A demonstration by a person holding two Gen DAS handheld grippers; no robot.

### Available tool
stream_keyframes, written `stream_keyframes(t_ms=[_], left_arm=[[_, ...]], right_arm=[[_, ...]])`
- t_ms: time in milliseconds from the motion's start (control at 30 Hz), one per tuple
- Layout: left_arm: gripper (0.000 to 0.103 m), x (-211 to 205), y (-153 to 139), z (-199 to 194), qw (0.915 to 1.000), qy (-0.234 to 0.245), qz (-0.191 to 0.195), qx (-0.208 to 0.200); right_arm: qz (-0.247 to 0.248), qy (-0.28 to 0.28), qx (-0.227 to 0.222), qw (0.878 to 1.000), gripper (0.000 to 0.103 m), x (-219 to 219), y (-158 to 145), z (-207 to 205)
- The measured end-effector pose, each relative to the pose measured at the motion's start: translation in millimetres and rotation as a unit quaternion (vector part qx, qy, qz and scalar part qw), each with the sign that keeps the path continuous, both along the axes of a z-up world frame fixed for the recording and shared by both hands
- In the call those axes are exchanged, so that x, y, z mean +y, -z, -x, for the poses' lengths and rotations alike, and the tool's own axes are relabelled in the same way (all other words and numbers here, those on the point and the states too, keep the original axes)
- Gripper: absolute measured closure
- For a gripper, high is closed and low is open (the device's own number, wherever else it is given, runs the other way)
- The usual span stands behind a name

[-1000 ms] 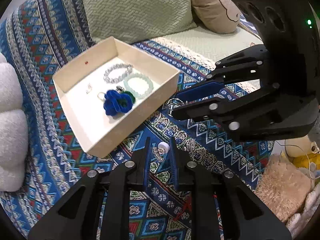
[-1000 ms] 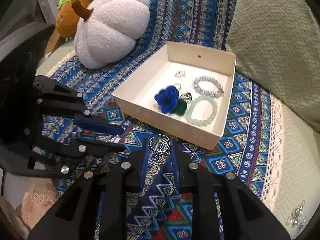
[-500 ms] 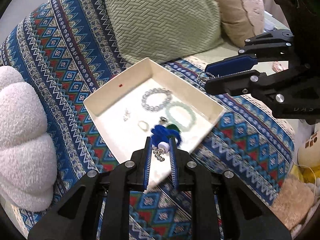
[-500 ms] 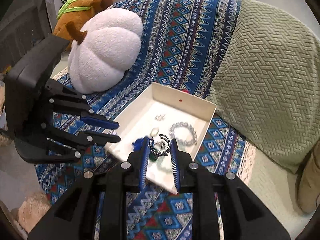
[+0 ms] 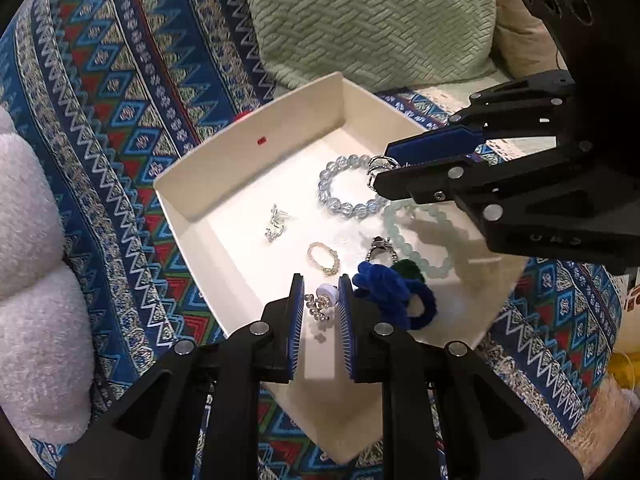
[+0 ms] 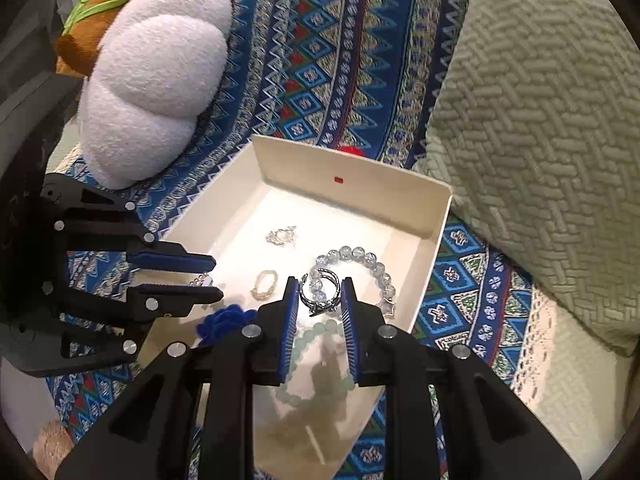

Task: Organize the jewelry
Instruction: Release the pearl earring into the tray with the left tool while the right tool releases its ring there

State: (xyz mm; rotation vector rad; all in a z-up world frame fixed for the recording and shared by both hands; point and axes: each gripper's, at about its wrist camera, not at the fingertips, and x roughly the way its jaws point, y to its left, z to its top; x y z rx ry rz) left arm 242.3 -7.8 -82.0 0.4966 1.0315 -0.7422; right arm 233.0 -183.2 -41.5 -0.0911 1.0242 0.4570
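Both grippers have swung in from over the patterned blanket [image 5: 120,128] and now hang above the cream tray [image 5: 208,184], each with its load in tow. The left gripper [image 5: 320,300] is clamped on a small beaded earring with a white disc [image 5: 323,300], pinched between its blue pads; just beyond its tips lies a little pale bead ring [image 5: 323,258], and hard against its right finger sits the blue-and-green fabric flower [image 5: 394,292]. The right gripper [image 6: 320,294] is pinched shut on a silver ring [image 6: 320,290], with the clear bead bracelet [image 6: 360,260] directly past its tips and the pale green bracelet [image 6: 316,372] beneath its fingers. A second ago both pieces were being carried over the cloth outside the tray; now they hang over its floor, so the carrying looks done. What seems left is a short lowering and a release into bare patches, the left one finding room away from the flower, the right one clear of the two bracelets so nothing tangles.
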Motion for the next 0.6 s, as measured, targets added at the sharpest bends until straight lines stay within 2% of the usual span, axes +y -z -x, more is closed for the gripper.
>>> stream_keyframes(t_ms=[467,533,600], left_arm=[[0.084,-4,12,-10,0.9997,0.007,-0.017,0.014],[0.068,-2,12,-11,0.9997,0.002,-0.014,0.022],[0.040,-2,7,-11,0.9999,-0.002,-0.005,0.012]], right_arm=[[-0.001,0.018,0.003,1.000,0.079,3,18,-14],[-0.004,0.021,0.003,1.000,0.069,1,17,-13],[-0.012,0.026,0.001,1.000,0.063,-1,13,-10]])
